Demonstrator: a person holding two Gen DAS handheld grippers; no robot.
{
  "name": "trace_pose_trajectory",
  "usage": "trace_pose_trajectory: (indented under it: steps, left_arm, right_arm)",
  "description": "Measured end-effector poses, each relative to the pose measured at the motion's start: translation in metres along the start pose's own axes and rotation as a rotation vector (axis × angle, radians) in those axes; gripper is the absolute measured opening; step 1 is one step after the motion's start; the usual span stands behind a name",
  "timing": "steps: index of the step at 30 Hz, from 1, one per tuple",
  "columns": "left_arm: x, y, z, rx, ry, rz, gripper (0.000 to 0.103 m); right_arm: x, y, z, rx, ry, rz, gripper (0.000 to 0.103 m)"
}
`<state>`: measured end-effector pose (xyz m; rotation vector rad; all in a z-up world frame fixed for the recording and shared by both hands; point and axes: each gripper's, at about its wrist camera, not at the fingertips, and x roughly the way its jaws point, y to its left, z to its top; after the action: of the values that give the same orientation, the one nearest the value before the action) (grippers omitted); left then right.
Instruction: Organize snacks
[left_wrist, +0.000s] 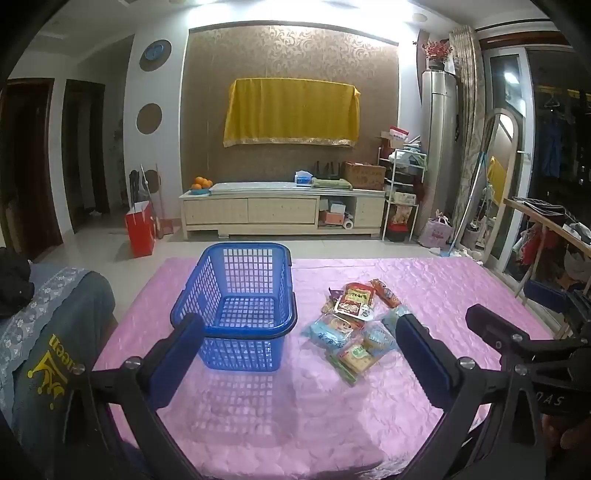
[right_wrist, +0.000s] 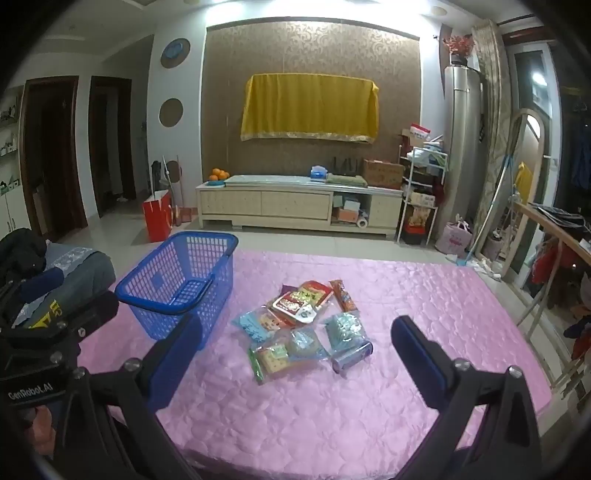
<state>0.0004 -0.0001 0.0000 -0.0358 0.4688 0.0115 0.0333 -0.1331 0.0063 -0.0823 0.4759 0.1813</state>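
Note:
An empty blue plastic basket (left_wrist: 236, 306) stands on the pink tablecloth, left of a pile of several snack packets (left_wrist: 356, 325). My left gripper (left_wrist: 299, 332) is open and empty, held above the table's near side, short of both basket and pile. In the right wrist view the basket (right_wrist: 177, 284) is at the left and the snack pile (right_wrist: 303, 328) lies centre. My right gripper (right_wrist: 295, 332) is open and empty, short of the pile. Part of the right gripper shows at the right of the left wrist view (left_wrist: 517, 343).
The pink tablecloth (left_wrist: 295, 424) covers the table. A chair back with a dark jacket (left_wrist: 55, 332) stands left of the table. A wooden rack (right_wrist: 554, 266) with clothes stands at the right. A TV cabinet (left_wrist: 280, 210) and red bag (left_wrist: 140, 229) stand beyond.

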Motion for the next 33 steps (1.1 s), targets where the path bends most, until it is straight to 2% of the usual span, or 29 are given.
trace_pose_trajectory:
  steps: [5, 6, 13, 33]
  left_arm:
    - [0.0, -0.002, -0.001, -0.001, 0.0, 0.004, 0.102]
    - [-0.001, -0.004, -0.004, -0.002, -0.003, 0.005, 0.102]
    - [-0.002, 0.002, -0.004, -0.025, 0.0, -0.007, 0.102]
    - [0.003, 0.005, -0.008, -0.031, 0.028, -0.014, 0.102]
  right_arm:
    - [-0.004, 0.0, 0.003, -0.005, -0.022, -0.011, 0.103]
    - [0.001, 0.002, -0.002, -0.007, 0.0, -0.009, 0.103]
    - [0.008, 0.01, -0.01, -0.003, -0.003, -0.007, 0.103]
    - [0.001, 0.001, -0.004, 0.008, 0.021, 0.002, 0.103]
